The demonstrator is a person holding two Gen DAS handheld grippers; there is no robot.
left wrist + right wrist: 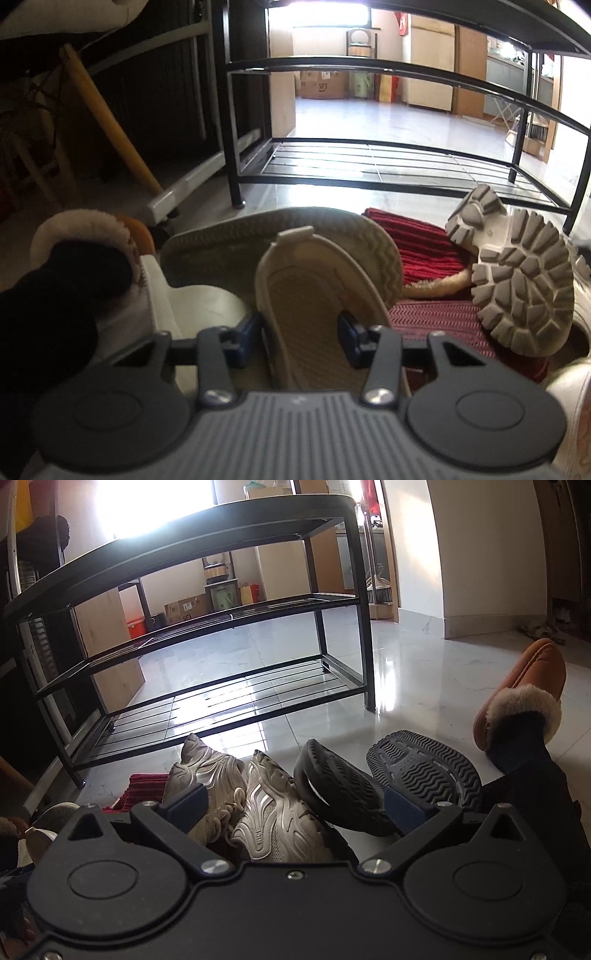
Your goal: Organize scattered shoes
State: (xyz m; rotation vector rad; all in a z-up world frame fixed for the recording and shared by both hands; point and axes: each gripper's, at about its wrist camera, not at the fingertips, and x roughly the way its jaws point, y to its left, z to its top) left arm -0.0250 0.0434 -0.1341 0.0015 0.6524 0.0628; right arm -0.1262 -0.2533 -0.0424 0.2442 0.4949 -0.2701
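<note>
Gripping beige shoe (314, 295) in left hand-held gripper (301, 332) | right hand-held gripper (295, 808) apart | lift level toward rack (388, 162)

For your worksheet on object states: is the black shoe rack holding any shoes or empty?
Empty. The rack's two wire shelves are bare, floor showing through; the beige sneakers lie on the floor before it.
</note>
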